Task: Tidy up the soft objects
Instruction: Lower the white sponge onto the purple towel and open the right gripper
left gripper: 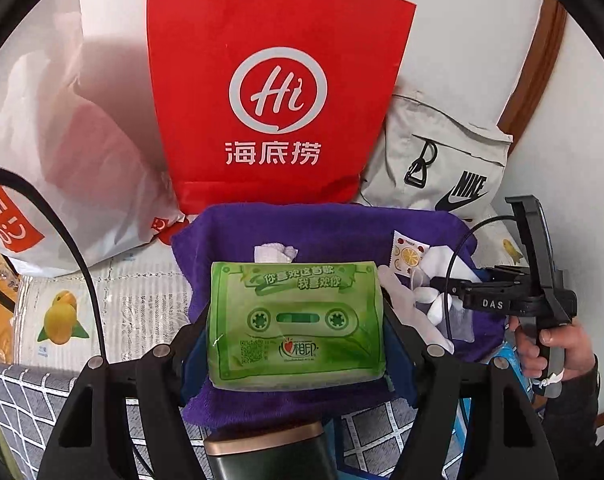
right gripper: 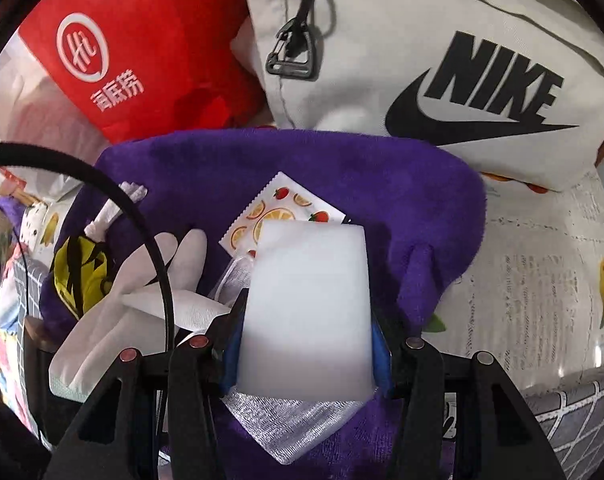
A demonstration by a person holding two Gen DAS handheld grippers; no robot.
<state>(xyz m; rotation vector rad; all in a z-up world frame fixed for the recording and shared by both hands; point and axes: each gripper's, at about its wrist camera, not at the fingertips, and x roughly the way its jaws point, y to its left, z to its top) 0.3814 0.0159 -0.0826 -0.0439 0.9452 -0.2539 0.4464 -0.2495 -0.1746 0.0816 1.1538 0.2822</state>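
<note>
Both tools loaded over the purple towel

Left tool grips the green plastic tissue pack; right tool clamps a white foam block. Lower each flat onto the purple plush towel, easing open gently, clear of the fruit-print sachet at twelve o'clock.

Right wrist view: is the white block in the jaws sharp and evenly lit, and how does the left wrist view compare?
Right wrist view: the white foam block is soft and near-featureless, bright on top, shaded at its lower edge; fisheye bends the Nike bag. Left wrist view: the green tissue pack is crisp, print readable, with mild glare on its wrapper.
</note>
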